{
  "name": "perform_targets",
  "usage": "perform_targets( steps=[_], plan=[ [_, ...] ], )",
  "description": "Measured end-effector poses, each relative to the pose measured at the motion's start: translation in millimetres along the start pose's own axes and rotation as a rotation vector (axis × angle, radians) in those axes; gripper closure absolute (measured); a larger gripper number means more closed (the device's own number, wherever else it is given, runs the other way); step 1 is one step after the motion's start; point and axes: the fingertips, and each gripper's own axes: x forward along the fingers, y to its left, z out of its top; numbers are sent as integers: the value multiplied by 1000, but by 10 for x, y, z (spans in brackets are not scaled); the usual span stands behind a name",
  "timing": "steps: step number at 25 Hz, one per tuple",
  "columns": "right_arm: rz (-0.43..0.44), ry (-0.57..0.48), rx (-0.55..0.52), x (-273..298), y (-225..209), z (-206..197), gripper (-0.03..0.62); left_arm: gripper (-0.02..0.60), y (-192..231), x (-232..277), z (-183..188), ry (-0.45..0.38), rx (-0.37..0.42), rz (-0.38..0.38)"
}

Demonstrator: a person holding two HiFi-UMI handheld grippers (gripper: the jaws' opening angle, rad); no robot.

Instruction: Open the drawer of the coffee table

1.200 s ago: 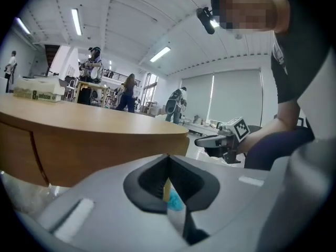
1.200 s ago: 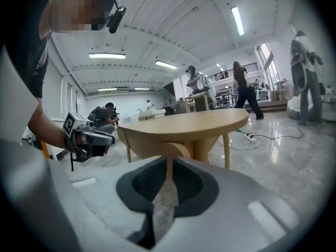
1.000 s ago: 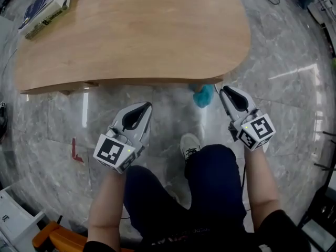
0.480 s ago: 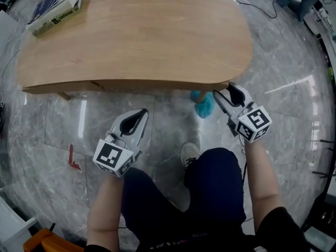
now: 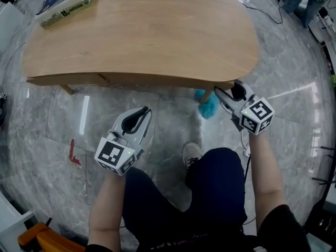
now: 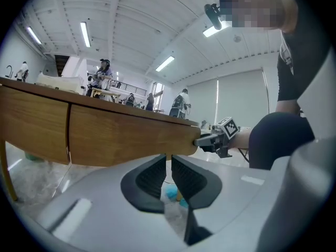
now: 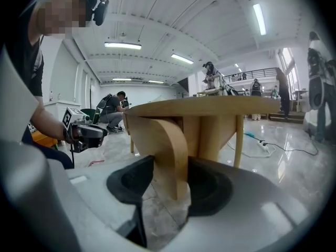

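Note:
The coffee table (image 5: 142, 30) has a rounded wooden top, and its drawer front (image 6: 131, 138) runs along the near side under the edge. My right gripper (image 5: 223, 93) is at the table's near right corner. Its jaws have just been opening and now stand wide, with the curved wooden end of the drawer front (image 7: 168, 146) between them (image 7: 170, 180), the pads close on either side. My left gripper (image 5: 140, 112) hangs over the floor a little short of the table's front, its jaws (image 6: 169, 164) together with nothing in them.
A book (image 5: 65, 1) lies on the table's far left corner. A teal object (image 5: 208, 106) sits on the floor under the right end, near a table leg (image 7: 239, 135). The person's shoe (image 5: 191, 154) and knees are between the grippers. A power strip (image 7: 262, 146) lies on the floor beyond.
My right gripper has moved forward to the table's near right corner and its jaws have opened around the wooden end. The left gripper has shifted only slightly.

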Motion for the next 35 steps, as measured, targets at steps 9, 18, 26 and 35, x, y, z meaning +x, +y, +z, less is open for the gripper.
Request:
perform_targets(
  steps=[9,18,26,35],
  plan=[
    [18,10,-3,-26,47,-10,421,541,-121,10,68,-4,3,-6],
    [119,39,-60,-145,189,-54,450,541,-204,-60,129,-19,22,-16],
    [97,37,-47,-200,264,-89,448,541,-265,-153,182,-22,26,-13],
    [172,65,-81,-433,691,-204,462,541,-355,-389,141,-27,35,-26]
  ],
)
